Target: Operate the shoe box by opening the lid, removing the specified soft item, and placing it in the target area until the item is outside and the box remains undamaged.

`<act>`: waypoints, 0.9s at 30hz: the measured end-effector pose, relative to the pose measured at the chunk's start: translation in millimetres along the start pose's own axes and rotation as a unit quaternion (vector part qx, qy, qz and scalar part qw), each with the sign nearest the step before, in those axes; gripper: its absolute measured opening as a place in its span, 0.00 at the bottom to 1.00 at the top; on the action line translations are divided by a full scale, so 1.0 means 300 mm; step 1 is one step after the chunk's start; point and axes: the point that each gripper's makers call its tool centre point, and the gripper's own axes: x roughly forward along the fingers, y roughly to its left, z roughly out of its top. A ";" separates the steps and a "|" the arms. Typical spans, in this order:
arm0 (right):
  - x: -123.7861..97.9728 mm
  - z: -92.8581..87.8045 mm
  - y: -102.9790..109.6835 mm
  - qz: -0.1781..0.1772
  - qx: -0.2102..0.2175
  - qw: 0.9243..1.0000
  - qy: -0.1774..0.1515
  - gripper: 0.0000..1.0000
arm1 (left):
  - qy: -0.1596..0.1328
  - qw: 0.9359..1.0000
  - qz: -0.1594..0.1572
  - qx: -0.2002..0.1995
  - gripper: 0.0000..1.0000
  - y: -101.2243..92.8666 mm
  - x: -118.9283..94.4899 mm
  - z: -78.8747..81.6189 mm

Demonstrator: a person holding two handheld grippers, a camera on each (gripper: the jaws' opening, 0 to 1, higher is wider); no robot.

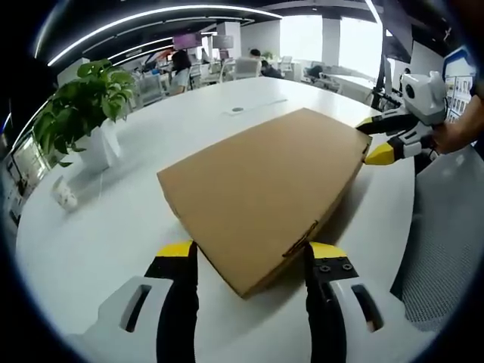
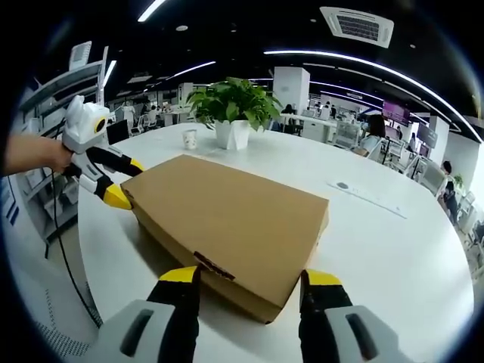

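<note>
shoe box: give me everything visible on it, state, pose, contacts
The shoe box is plain brown cardboard, flat and rectangular, unprinted as far as can be seen. Its lid is shut, with a small tab at one short end. It lies flat on the white round table. The left gripper and the right gripper each straddle an opposite end, fingers open beside the corners; actual contact cannot be told.

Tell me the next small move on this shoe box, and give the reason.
Probably lift the lid edge with the right gripper while the left gripper steadies the opposite end. The shoe box lies closed on the white table, both grippers are open at opposite ends, and nothing is out yet.
</note>
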 end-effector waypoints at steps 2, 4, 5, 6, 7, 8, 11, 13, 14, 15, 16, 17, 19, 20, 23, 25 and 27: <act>0.000 0.000 0.000 0.001 0.000 1.000 0.000 0.49 | -0.001 1.000 0.001 -0.002 0.56 -0.002 -0.001 0.000; -0.001 0.001 0.000 0.002 0.000 1.000 0.000 0.49 | -0.002 1.000 0.002 -0.003 0.56 -0.003 -0.002 0.000; -0.002 0.002 -0.001 0.002 0.000 1.000 0.000 0.49 | -0.002 1.000 0.002 -0.004 0.56 -0.004 -0.002 0.001; -0.002 0.003 -0.001 0.003 0.000 1.000 0.000 0.49 | -0.002 1.000 0.002 -0.004 0.55 -0.004 -0.003 0.001; -0.002 0.003 -0.001 0.003 0.000 1.000 0.000 0.49 | -0.002 1.000 0.002 -0.005 0.55 -0.005 -0.003 0.001; -0.003 0.004 0.000 0.003 0.000 1.000 0.000 0.49 | -0.002 1.000 0.003 -0.006 0.55 -0.005 -0.004 0.001; -0.006 0.007 0.000 0.003 0.001 1.000 -0.001 0.49 | -0.002 1.000 0.003 -0.007 0.55 -0.005 -0.005 0.001; -0.006 0.008 0.000 0.003 0.001 1.000 -0.001 0.48 | 0.001 1.000 0.004 -0.008 0.55 -0.006 -0.005 0.001; -0.007 0.009 0.000 0.003 0.001 1.000 -0.001 0.48 | 0.003 1.000 0.004 -0.008 0.55 -0.006 -0.005 0.001; -0.007 0.010 0.000 0.004 0.001 1.000 -0.001 0.48 | 0.004 1.000 0.004 -0.008 0.55 -0.006 -0.005 0.001; -0.008 0.011 0.000 0.004 0.001 1.000 -0.001 0.48 | 0.005 1.000 0.004 -0.009 0.55 -0.007 -0.006 0.002; -0.008 0.011 -0.001 0.004 0.001 1.000 -0.001 0.48 | 0.005 1.000 0.004 -0.009 0.55 -0.007 -0.006 0.001; -0.011 0.014 -0.002 0.005 0.002 1.000 -0.002 0.48 | 0.006 1.000 0.004 -0.010 0.55 -0.008 -0.007 0.002; -0.012 0.015 -0.002 0.006 0.003 1.000 -0.002 0.48 | 0.007 1.000 0.004 -0.011 0.55 -0.009 -0.007 0.002; -0.013 0.017 -0.002 0.008 0.006 1.000 -0.001 0.48 | 0.011 1.000 0.005 -0.012 0.55 -0.007 -0.007 0.002; -0.014 0.018 -0.002 0.009 0.007 1.000 -0.001 0.48 | 0.014 1.000 0.006 -0.013 0.55 -0.008 -0.008 0.002; -0.016 0.020 -0.001 0.009 0.008 1.000 -0.002 0.48 | 0.015 1.000 0.006 -0.015 0.54 -0.009 -0.010 0.002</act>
